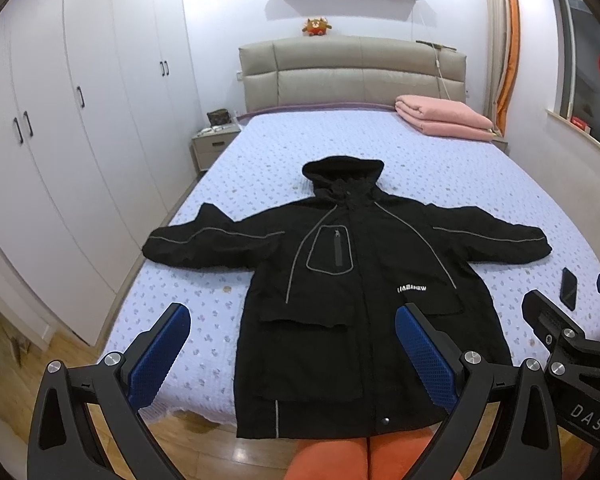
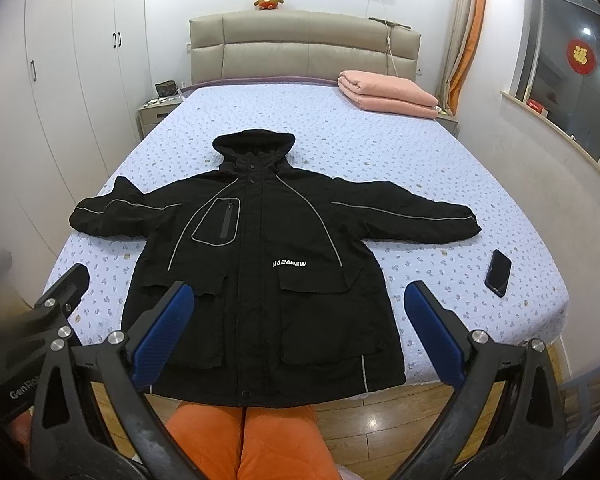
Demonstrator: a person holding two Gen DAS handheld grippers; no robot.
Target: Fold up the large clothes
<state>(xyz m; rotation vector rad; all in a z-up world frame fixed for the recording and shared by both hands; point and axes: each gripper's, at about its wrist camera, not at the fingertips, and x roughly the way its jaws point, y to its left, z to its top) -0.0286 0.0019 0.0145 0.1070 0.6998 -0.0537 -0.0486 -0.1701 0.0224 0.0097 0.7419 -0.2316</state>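
A large black hooded jacket [image 1: 340,280] [image 2: 260,248] lies flat and face up on the bed [image 1: 420,160], sleeves spread to both sides, hood toward the headboard, hem hanging over the near edge. My left gripper [image 1: 292,320] hovers open above the jacket's lower left part, with nothing between its blue pads [image 1: 160,356]. My right gripper [image 2: 300,300] is open too, above the lower right front, holding nothing. Each gripper shows at the edge of the other's view.
A black phone [image 2: 498,273] lies on the bed right of the jacket. A folded pink blanket [image 2: 388,94] sits near the headboard. White wardrobes [image 1: 60,140] line the left wall. A person's orange trousers [image 2: 240,440] stand at the bed's foot.
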